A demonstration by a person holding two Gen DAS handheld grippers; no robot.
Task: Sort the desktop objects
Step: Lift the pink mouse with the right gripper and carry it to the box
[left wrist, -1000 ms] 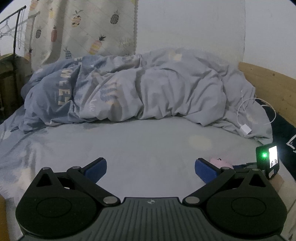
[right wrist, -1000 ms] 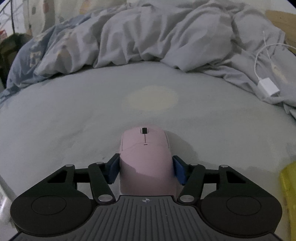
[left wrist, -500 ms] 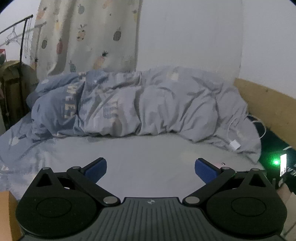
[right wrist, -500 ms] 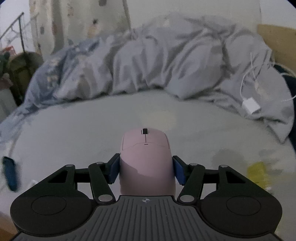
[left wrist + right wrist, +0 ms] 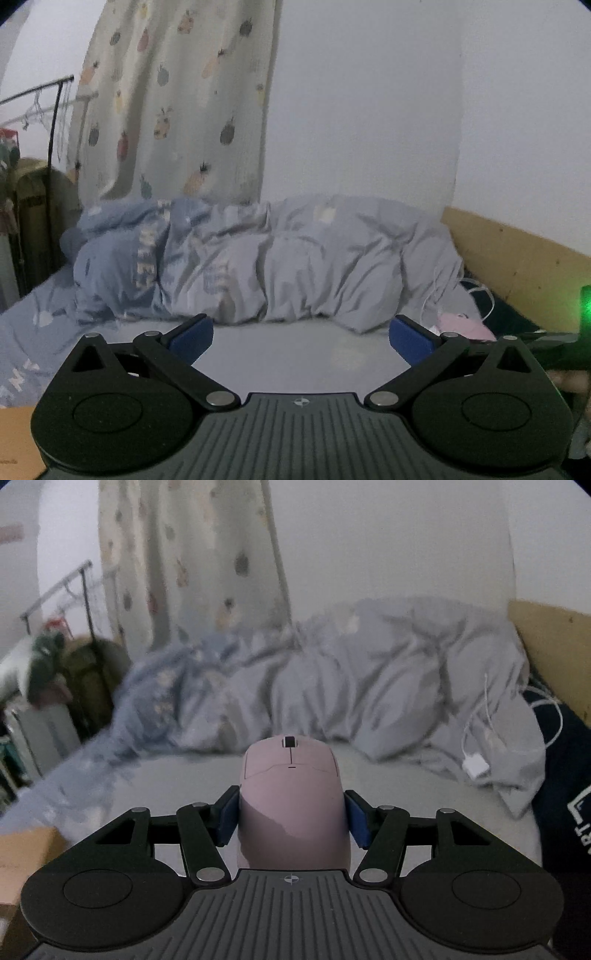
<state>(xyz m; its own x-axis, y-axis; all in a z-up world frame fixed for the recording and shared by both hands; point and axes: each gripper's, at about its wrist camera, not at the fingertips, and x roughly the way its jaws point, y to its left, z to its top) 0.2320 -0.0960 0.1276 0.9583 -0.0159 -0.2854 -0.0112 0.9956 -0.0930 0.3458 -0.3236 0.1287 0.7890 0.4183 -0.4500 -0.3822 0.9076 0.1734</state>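
Mouse [image 5: 293,797], pale pink with a dark scroll wheel at its far end, sits clamped between the blue pads [image 5: 226,818] of the right hand-held gripper [image 5: 292,818]; both pads press against its flanks, and its nose points away from the camera toward the bedding. It is held up above the grey-blue bed sheet [image 5: 155,794], not resting on it. In the left wrist view the same mouse [image 5: 461,325] shows as a small pink shape just beyond the right-side pad, with a green light [image 5: 585,302] glowing at the frame edge near it.

The left hand-held gripper [image 5: 301,338] is spread wide, its blue pads [image 5: 192,338] well apart with nothing between them, only the bed sheet showing in the gap.

Behind the mouse lies a crumpled grey-blue duvet [image 5: 351,679], heaped across the far side of the bed. To its right a white charger block [image 5: 475,766] with its cable lies on a fold of the duvet, beside a dark garment [image 5: 565,775] bearing white print. A wooden headboard panel [image 5: 550,642] runs along the right. A pineapple-patterned curtain [image 5: 173,99] hangs against the white wall, and a clothes rail [image 5: 37,92] stands at the left. A cardboard box corner [image 5: 22,860] shows at the lower left of the right wrist view.
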